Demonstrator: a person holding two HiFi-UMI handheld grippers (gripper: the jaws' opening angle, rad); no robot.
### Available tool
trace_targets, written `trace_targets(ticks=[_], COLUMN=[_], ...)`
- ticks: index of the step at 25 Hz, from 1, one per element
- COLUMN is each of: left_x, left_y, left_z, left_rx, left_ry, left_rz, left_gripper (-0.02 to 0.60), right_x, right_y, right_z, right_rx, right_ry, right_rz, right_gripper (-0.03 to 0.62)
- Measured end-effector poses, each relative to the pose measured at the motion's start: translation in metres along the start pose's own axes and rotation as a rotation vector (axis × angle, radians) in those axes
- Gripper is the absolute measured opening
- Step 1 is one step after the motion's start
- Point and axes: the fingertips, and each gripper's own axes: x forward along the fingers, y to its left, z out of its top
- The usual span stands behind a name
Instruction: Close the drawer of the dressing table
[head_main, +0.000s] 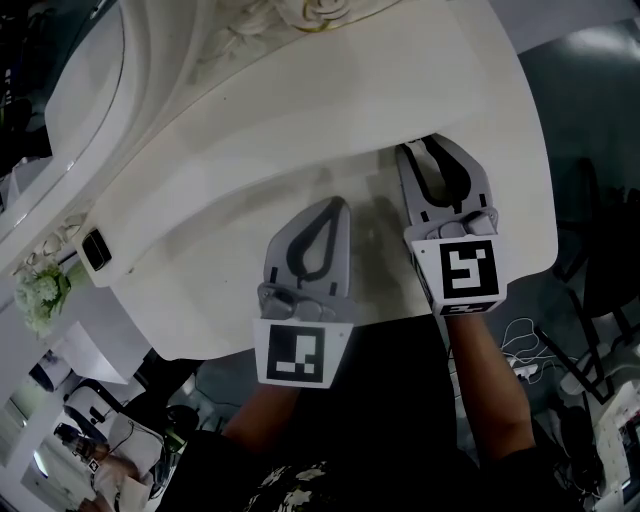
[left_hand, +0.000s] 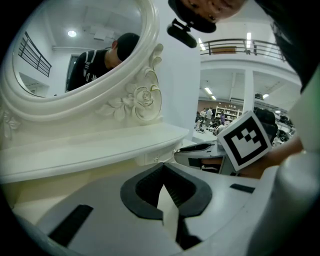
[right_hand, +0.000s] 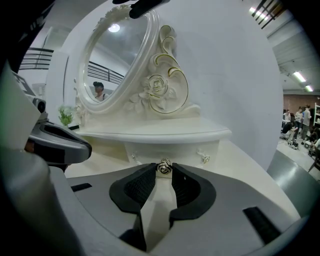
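The drawer's little rose-shaped knob (right_hand: 164, 166) sits right between the tips of the right tongs (head_main: 430, 145), which are pinched onto it. The drawer front (right_hand: 172, 150) lies under the low shelf (right_hand: 160, 134) at the back of the dressing table, below the carved oval mirror (right_hand: 117, 55). I cannot tell how far out the drawer stands. Just beside, the left tongs (head_main: 337, 205) hang over the bare white tabletop (head_main: 230, 210), tips together with nothing between them. A small green plant (head_main: 40, 290) stands off the table's left end.
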Motion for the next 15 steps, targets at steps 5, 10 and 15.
trace_targets(ticks=[5, 10, 15], left_x=[0.0001, -0.0009, -0.0020], left_y=[0.0005, 0.0039, 0.0037], left_z=[-0.0001, -0.0007, -0.0007], left_rx=[0.006, 0.005, 0.003], left_ry=[0.004, 0.004, 0.005], left_rz=[-0.005, -0.001, 0.005], left_gripper=[0.000, 0.000, 0.000], right_x=[0.0041, 0.0095, 0.0099], right_y=[-0.0003, 0.0008, 0.0000], right_z=[0.0002, 0.0021, 0.0027], right_rx=[-0.003, -0.011, -0.007], right_ry=[0.009, 0.011, 0.011], right_rz=[0.001, 0.002, -0.002], right_gripper=[0.095, 0.087, 0.086])
